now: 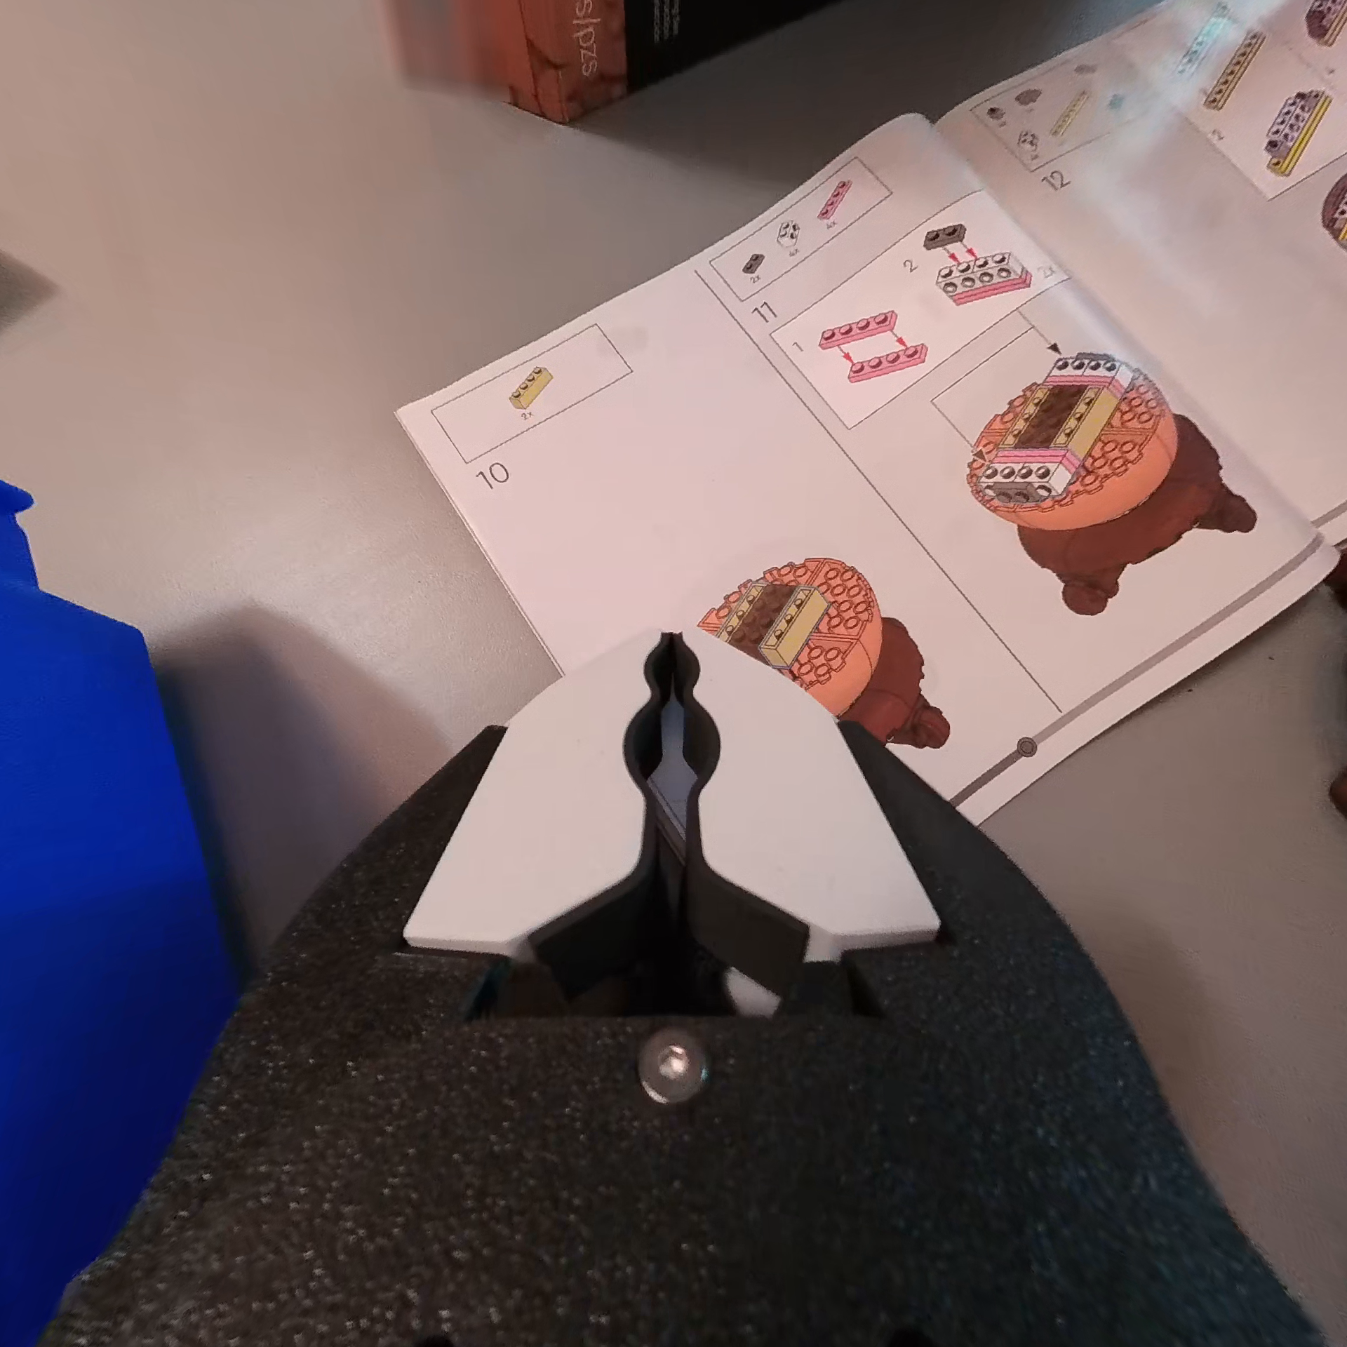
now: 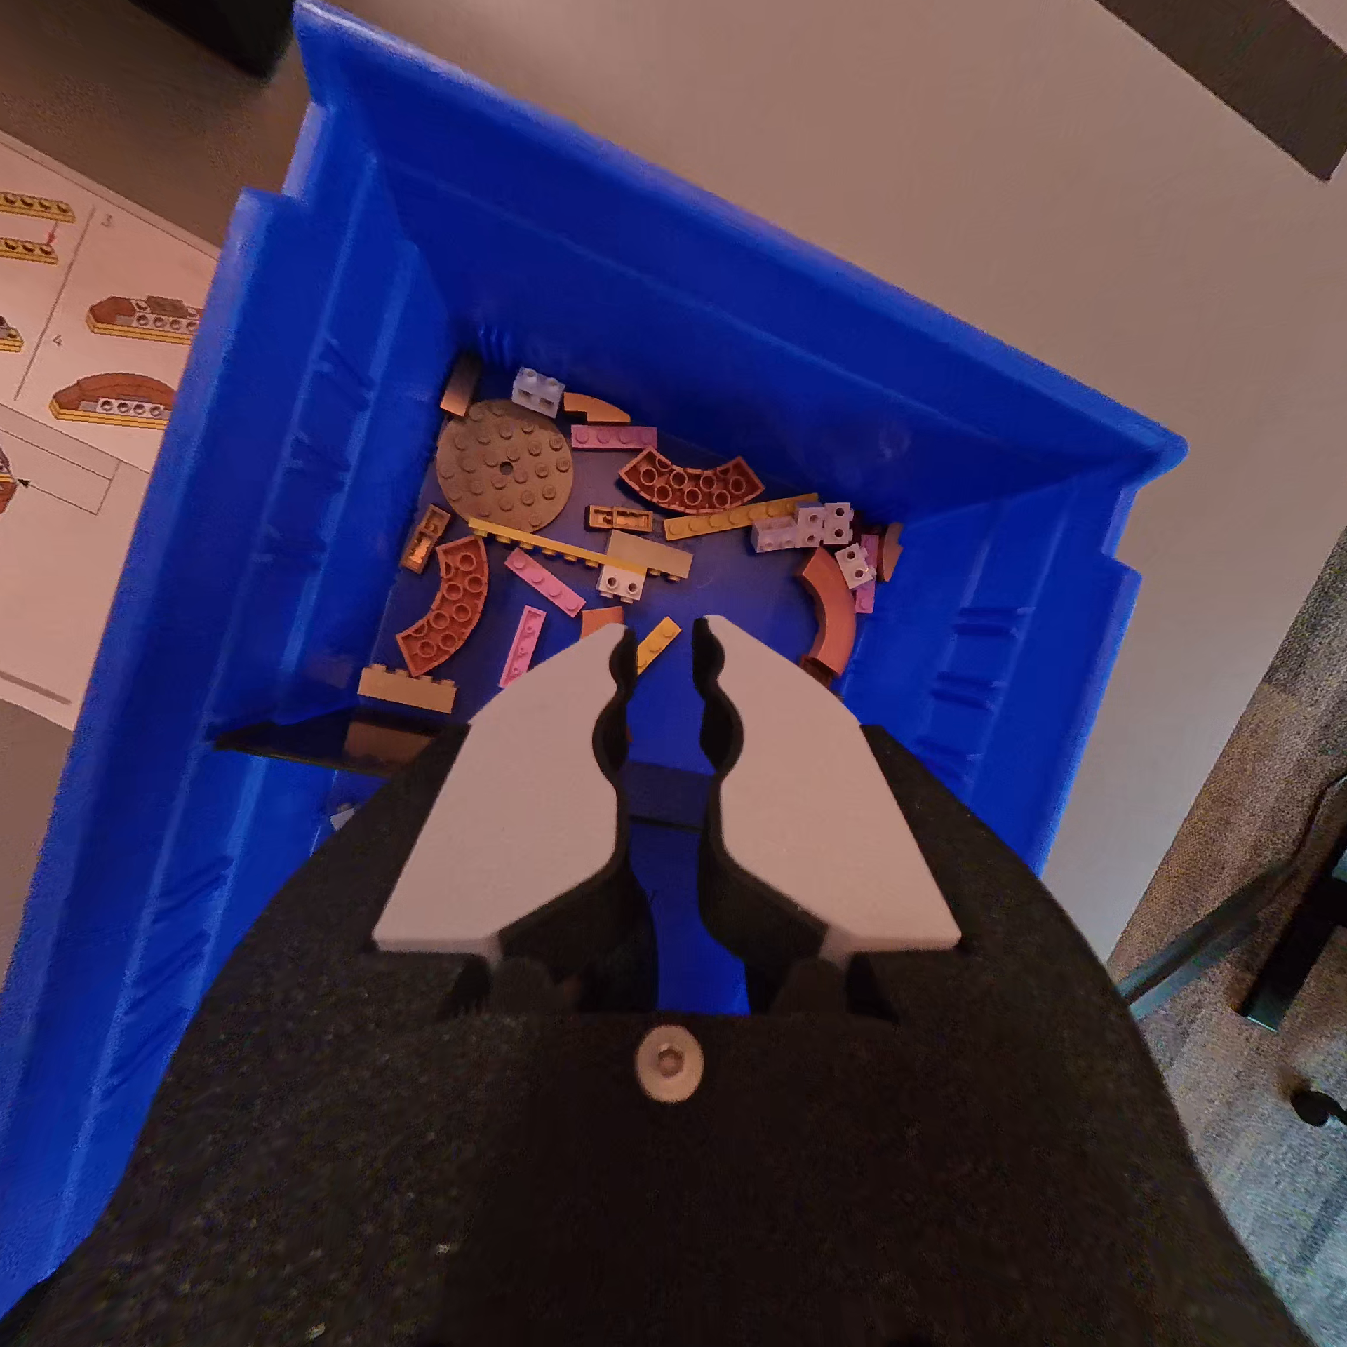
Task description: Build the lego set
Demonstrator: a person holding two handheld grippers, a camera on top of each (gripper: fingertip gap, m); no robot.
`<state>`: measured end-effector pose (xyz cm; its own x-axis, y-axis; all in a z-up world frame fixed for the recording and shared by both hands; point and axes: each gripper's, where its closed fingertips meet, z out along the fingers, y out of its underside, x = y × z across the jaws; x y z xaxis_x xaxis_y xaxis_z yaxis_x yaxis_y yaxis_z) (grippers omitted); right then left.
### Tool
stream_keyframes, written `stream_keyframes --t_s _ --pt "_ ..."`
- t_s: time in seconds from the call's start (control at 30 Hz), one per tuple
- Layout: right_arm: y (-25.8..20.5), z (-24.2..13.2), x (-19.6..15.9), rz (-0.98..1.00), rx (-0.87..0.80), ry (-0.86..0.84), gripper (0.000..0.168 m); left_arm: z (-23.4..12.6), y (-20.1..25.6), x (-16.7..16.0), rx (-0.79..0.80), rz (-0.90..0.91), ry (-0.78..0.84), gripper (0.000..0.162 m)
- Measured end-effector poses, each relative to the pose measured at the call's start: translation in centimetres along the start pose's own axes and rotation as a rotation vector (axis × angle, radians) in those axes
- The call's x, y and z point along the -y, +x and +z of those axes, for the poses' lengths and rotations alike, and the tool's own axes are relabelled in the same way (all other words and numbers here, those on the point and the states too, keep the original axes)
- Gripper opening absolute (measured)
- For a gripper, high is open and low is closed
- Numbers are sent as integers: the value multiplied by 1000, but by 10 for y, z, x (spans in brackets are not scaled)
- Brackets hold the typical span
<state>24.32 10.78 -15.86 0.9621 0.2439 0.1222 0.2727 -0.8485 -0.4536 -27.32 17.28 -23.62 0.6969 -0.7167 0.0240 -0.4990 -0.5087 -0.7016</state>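
The deep blue plastic bin [image 2: 656, 291] sits on the pale grey counter [image 2: 947, 146] and holds the loose lego pieces on its floor. At about 10 o'clock in the bin lies a round tan studded plate [image 2: 504, 465], with a small white studded brick [image 2: 538, 388] just beyond it. A dark red curved plate [image 2: 691, 482] lies near 12 o'clock and a second dark red curved plate [image 2: 443, 606] at 9 o'clock. A long thin yellow plate [image 2: 554, 548] runs across the middle, touching a flat tan tile [image 2: 650, 554]. Pink strip plates [image 2: 543, 581] lie around 8 o'clock, and a cluster of small white bricks [image 2: 816, 526] sits at 2 o'clock beside an orange-brown arch piece [image 2: 834, 608].

The right tongs [image 2: 660, 628] hang inside the bin, spread apart and holding nothing, with a short yellow plate [image 2: 658, 641] showing between the tips.

The left tongs [image 1: 672, 641] are clenched tip to tip with nothing between them, over the open white paper instruction booklet [image 1: 656, 474] lying on the counter. The bin's blue wall [image 1: 73, 802] stands at 9 o'clock, and a brown and black cardboard box [image 1: 583, 58] at 12 o'clock.
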Motion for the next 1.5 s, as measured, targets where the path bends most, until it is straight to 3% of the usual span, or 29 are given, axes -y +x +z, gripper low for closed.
stream_keyframes --t_s 0.23,0.53,0.9,1.13,1.5 --pt "2 -3 2 -18 1 -6 14 0 0 0 -15 -6 0 0" --pt "11 -28 5 -194 25 37 19 0 0 0 14 45 -18 0" --pt "8 -23 0 -628 271 41 29 0 0 0 51 69 -98 0" --pt "-1 3 6 -878 348 -58 28 0 0 -1 78 103 -177 0" --pt "-27 38 2 -948 441 -73 25 0 0 -1 105 107 -201 0"
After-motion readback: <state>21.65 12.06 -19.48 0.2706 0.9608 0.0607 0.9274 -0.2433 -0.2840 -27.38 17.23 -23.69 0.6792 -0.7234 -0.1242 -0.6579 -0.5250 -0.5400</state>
